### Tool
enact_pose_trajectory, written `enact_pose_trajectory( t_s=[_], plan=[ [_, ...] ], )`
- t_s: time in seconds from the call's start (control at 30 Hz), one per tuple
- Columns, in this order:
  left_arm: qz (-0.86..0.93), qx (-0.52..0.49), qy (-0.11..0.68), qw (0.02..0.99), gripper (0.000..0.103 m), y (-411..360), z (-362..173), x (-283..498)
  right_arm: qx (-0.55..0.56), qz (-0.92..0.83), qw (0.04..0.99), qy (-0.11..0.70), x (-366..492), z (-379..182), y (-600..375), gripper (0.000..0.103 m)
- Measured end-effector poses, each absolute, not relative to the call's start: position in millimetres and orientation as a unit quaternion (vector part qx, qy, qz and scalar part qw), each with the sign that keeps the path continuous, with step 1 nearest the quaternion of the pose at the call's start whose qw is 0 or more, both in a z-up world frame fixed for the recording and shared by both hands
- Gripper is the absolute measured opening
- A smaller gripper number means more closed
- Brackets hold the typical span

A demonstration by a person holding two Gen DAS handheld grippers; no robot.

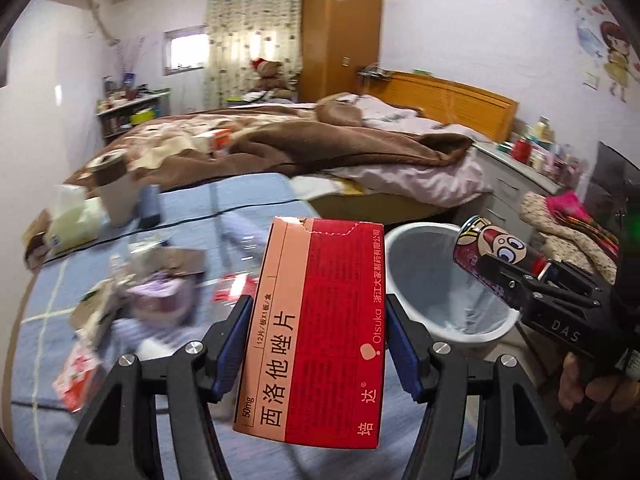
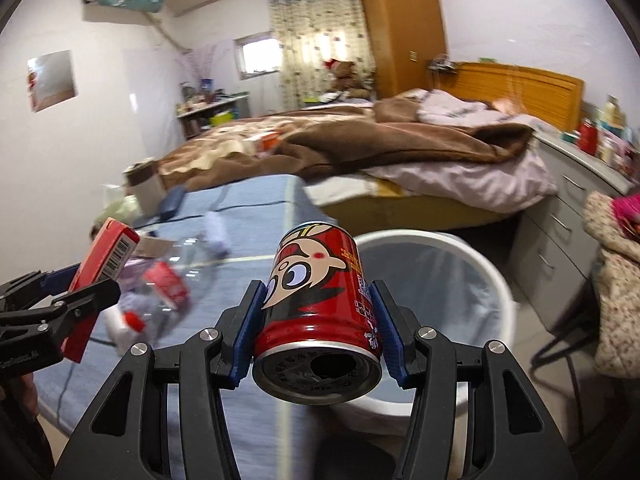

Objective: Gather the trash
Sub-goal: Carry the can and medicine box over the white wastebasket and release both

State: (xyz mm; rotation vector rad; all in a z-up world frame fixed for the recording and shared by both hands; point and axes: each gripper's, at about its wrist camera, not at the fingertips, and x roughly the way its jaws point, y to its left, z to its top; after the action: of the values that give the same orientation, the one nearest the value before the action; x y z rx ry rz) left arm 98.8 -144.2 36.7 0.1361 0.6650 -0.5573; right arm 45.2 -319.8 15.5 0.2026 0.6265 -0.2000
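Both wrist views toward bin, bed

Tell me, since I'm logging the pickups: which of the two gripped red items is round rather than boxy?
The cartoon-printed drink can in the right gripper; the left gripper holds a flat-sided medicine box.

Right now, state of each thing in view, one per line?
medicine box: top flap torn open, clamped in left tongs
drink can: opened, lying on its side in right tongs
waste bin: lined, looks nearly empty
wardrobe: doors shut
curtain: drawn
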Motion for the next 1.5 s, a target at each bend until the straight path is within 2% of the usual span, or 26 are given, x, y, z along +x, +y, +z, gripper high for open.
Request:
enact_pose_trajectory(
  t_s=[0.47,0.67,0.93,1.0,1.07,1.5],
  plan=[
    [-0.351,0.096,0.356,0.861,0.066,-259.1,13.8,107.9,0.121,-0.156,0.912,0.359,53.4,-19.6,-378.4,0.054],
    [-0.358,0.107,0.369,0.851,0.066,-281.5,2.0,115.5,0.117,-0.168,0.903,0.377,52.4,-25.5,-396.3,0.054],
    [-0.358,0.099,0.379,0.848,0.067,-286.2,-5.1,127.2,0.132,-0.172,0.899,0.380,54.9,-29.5,-407.3,0.055],
    [-0.357,0.092,0.379,0.848,0.075,-284.4,-4.6,128.9,0.128,-0.178,0.899,0.378,55.4,-28.4,-407.1,0.059],
    [-0.358,0.087,0.378,0.850,0.076,-280.9,-3.0,130.4,0.125,-0.181,0.900,0.376,55.0,-27.0,-407.5,0.067],
    [-0.323,0.065,0.360,0.873,0.076,-236.7,12.2,127.3,0.129,-0.170,0.912,0.349,52.2,-9.2,-388.1,0.067]
  ],
)
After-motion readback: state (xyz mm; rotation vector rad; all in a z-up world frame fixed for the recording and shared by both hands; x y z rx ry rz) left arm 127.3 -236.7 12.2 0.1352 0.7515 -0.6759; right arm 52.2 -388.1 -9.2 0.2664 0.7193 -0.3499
